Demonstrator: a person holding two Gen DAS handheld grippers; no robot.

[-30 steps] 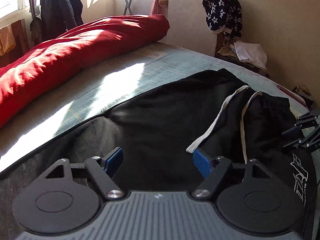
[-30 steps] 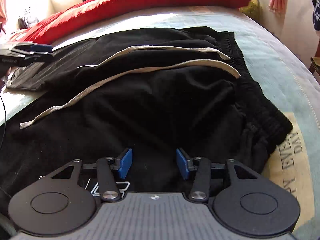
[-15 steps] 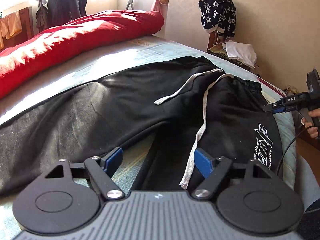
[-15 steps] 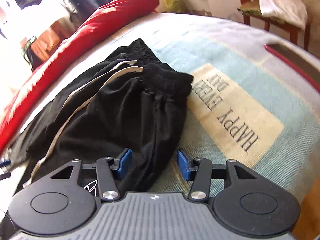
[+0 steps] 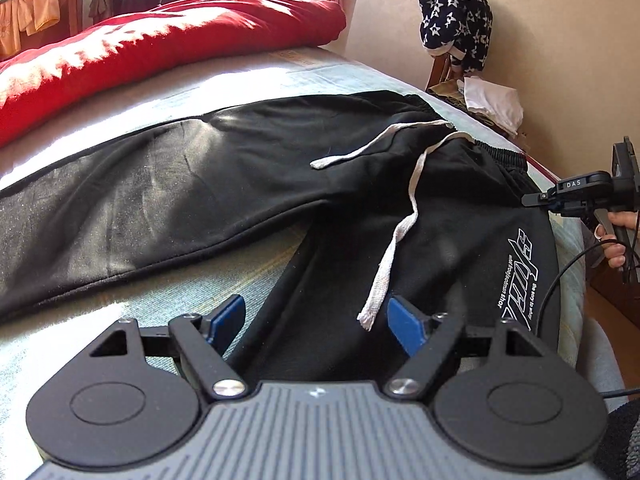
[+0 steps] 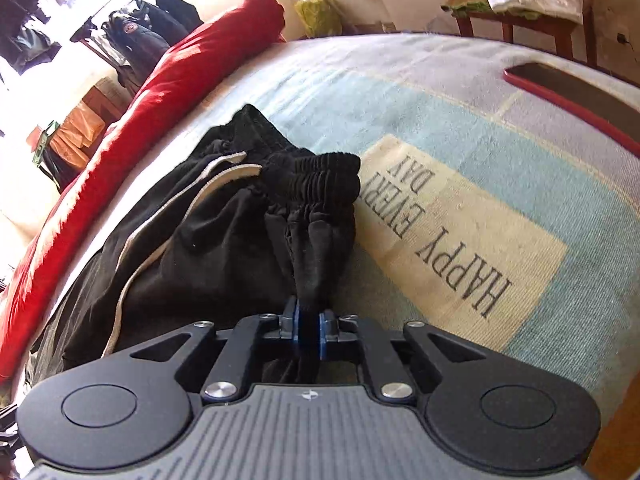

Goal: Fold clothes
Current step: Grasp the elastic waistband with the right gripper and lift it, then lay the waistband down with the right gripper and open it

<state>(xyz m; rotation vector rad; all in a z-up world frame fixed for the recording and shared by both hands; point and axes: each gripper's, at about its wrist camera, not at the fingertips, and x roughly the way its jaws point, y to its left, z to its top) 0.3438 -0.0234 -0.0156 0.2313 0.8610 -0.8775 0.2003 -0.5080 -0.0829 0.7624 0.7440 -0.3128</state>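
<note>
While pinched, trousers [image 6: 224, 248] meet right hand-held gripper [image 6: 309, 330] (waistband edge).

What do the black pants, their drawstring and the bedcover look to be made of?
The black pants look like soft matte knit, probably cotton jersey: they drape and gather at the ribbed waistband. The drawstring seems flat woven cotton tape with a frayed end. The bedcover appears coarse woven cotton, its ribbed weave visible.

The matt black cloth sweatpants [image 5: 224, 184] have a ribbed, gathered waistband [image 6: 320, 180] and a flat woven white drawstring [image 5: 394, 240]. They lie on a coarse-woven pale blue bedspread [image 6: 500, 152] beside a soft red fleece blanket [image 5: 152, 48].
</note>
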